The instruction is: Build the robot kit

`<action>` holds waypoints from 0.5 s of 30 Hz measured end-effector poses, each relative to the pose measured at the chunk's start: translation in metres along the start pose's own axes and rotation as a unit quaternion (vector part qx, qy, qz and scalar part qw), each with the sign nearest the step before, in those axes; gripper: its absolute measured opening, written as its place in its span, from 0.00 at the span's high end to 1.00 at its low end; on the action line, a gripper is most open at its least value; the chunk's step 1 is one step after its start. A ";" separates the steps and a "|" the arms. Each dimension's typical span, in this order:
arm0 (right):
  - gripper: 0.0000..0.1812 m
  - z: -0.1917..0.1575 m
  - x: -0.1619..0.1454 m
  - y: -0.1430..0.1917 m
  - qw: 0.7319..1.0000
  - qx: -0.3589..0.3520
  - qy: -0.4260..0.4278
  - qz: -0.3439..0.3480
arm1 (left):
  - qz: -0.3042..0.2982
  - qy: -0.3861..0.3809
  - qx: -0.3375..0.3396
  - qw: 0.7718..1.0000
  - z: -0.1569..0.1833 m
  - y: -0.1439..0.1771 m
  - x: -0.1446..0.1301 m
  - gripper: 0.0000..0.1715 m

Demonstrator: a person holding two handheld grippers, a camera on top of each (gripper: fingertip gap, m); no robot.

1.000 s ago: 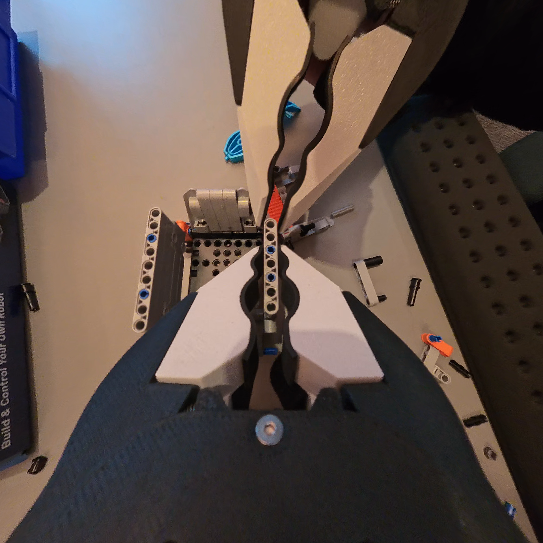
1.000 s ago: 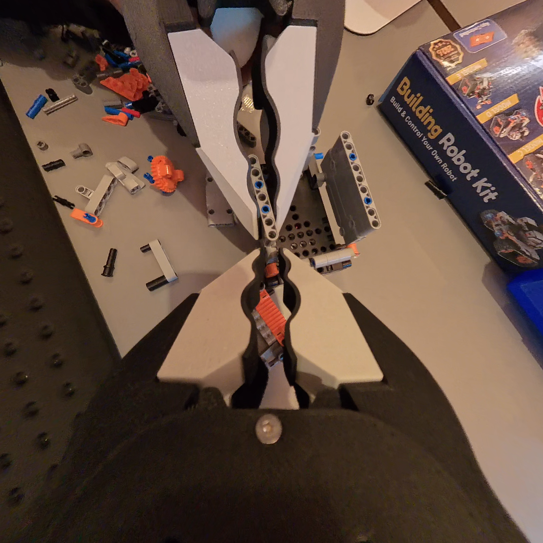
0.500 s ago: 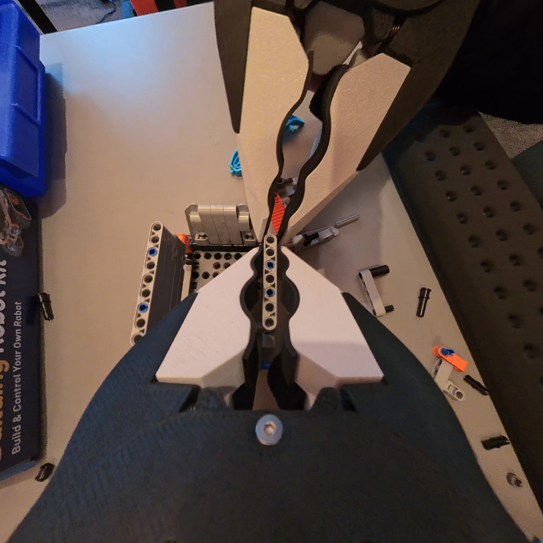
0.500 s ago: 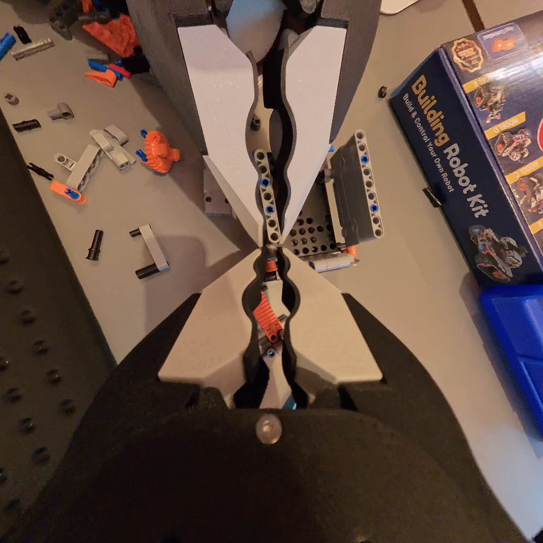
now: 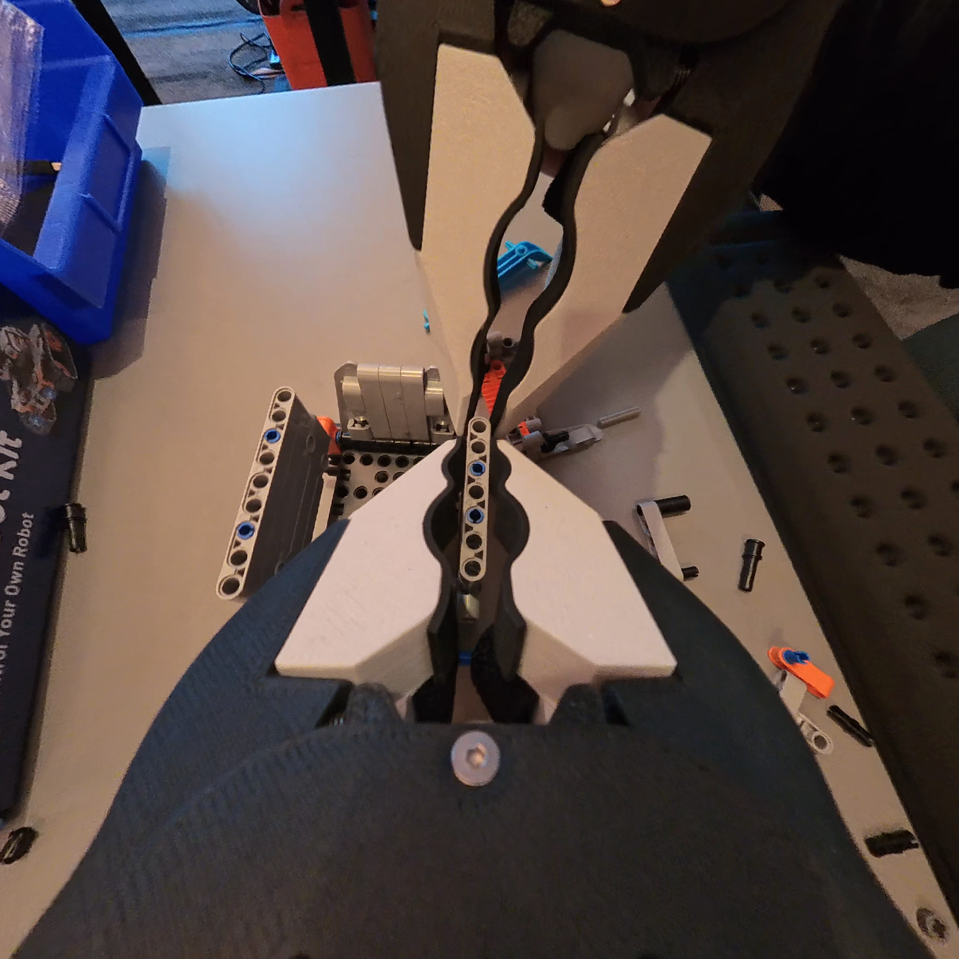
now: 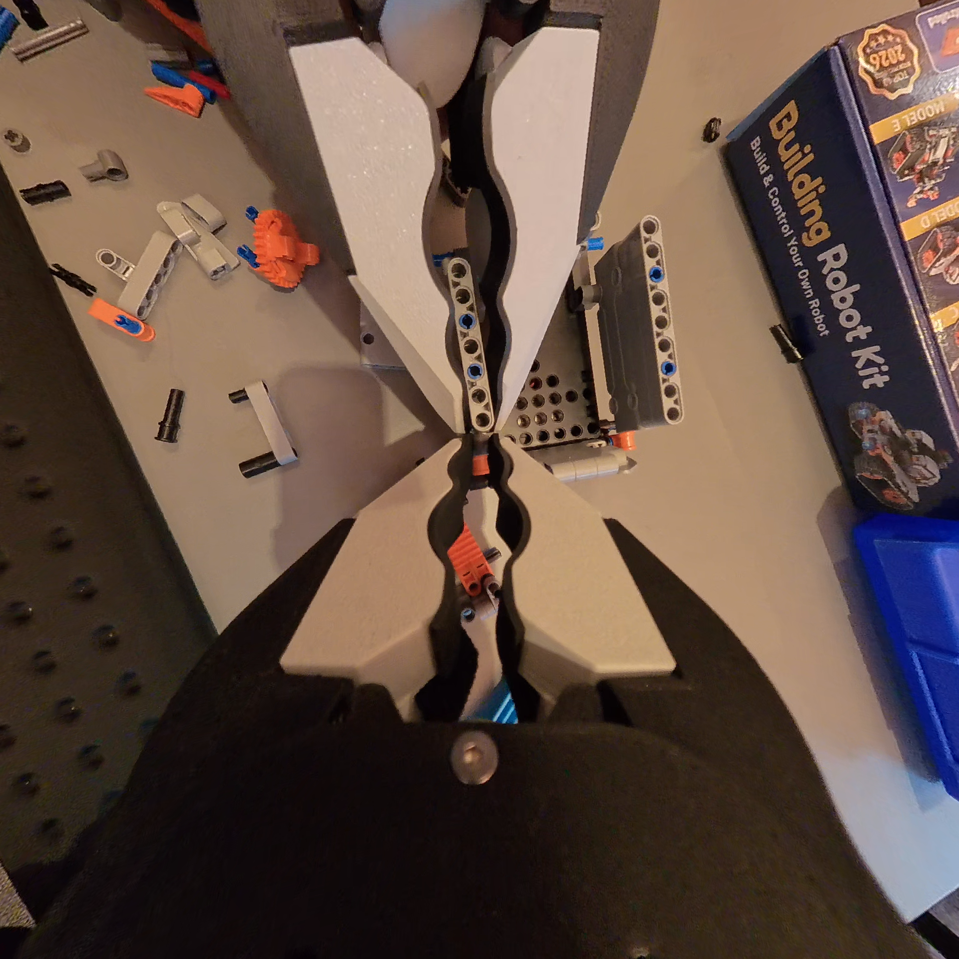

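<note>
Grey beam: perforated liftarm with blue pins (image 5: 476, 498), pinched edge-on in left claw (image 5: 476, 441), standing along one side of the build.
Right claw: (image 6: 481, 441) pressed together on an orange-and-black connector stub (image 6: 480, 462), tip to tip with left claw.
Why held: judged, one claw steadies the assembly while the other works the joint.
Build: black perforated plate (image 6: 550, 410), dark side panel with second beam (image 5: 270, 493), grey block (image 5: 392, 399), on the surface (image 5: 259, 249).
Loose: orange gear (image 6: 280, 249), black pins, grey liftarms.
Edges: kit box (image 6: 851, 290), blue bin (image 5: 62, 171).
</note>
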State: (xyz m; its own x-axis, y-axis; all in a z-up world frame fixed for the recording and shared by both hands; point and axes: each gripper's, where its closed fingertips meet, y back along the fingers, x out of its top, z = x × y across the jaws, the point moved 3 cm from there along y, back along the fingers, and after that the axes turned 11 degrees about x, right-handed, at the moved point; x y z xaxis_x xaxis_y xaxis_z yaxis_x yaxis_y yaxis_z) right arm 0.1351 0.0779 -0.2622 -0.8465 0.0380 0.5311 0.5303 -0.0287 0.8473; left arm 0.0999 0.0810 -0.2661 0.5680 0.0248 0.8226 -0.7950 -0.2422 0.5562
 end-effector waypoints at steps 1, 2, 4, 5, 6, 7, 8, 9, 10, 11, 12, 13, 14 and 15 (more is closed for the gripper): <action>0.98 0.000 0.000 0.000 1.000 -0.001 0.002 0.000 | 0.004 0.009 -0.006 1.000 -0.001 0.000 0.000 0.99; 0.98 0.000 0.000 0.000 1.000 0.000 0.002 0.000 | 0.010 0.015 -0.007 1.000 -0.001 0.000 0.000 0.98; 0.98 0.001 0.000 0.000 1.000 0.001 0.003 0.005 | 0.018 0.032 -0.016 0.999 -0.002 0.000 0.000 0.98; 0.98 0.002 0.000 0.000 1.000 0.002 0.003 0.009 | 0.020 0.040 -0.018 0.999 -0.003 0.000 0.000 0.99; 0.98 0.002 -0.001 0.000 1.000 0.003 0.003 0.011 | 0.021 0.044 -0.019 0.999 -0.003 0.000 0.001 0.99; 0.98 0.002 0.000 0.000 1.000 0.001 0.004 0.012 | 0.023 0.047 -0.021 0.998 -0.003 0.000 0.001 0.99; 0.98 0.002 0.000 0.000 1.000 0.000 0.003 0.014 | 0.024 0.052 -0.021 0.998 -0.004 0.000 0.001 0.99; 0.98 0.002 0.000 0.000 1.000 0.000 0.003 0.014 | 0.025 0.055 -0.021 0.998 -0.004 0.000 0.001 0.99; 0.98 0.002 0.000 0.000 1.000 -0.001 0.003 0.014 | 0.025 0.052 -0.021 0.998 -0.004 0.000 0.001 0.99; 0.98 0.002 0.000 0.000 1.000 0.000 0.003 0.014 | 0.026 0.052 -0.017 0.998 -0.004 0.000 0.001 0.99; 0.98 0.002 -0.001 0.000 1.000 0.003 0.003 0.015 | 0.023 0.042 -0.009 0.999 -0.003 0.001 0.000 0.99; 0.98 0.001 0.000 0.000 1.000 0.004 0.003 0.018 | 0.012 0.018 0.001 1.000 -0.001 0.001 0.000 0.98; 0.98 0.001 0.000 -0.001 1.000 0.001 0.005 0.019 | 0.002 0.004 0.001 1.000 -0.001 0.001 -0.001 0.98; 0.98 0.002 0.002 -0.001 1.000 -0.006 0.008 0.019 | -0.002 0.001 0.001 1.000 -0.003 0.002 -0.002 0.98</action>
State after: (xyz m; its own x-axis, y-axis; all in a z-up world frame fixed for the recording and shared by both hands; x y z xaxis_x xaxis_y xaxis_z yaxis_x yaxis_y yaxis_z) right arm 0.1332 0.0797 -0.2626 -0.8264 0.0200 0.5628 0.5617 -0.0414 0.8263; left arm 0.0964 0.0831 -0.2665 0.5703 0.0283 0.8210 -0.7926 -0.2436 0.5589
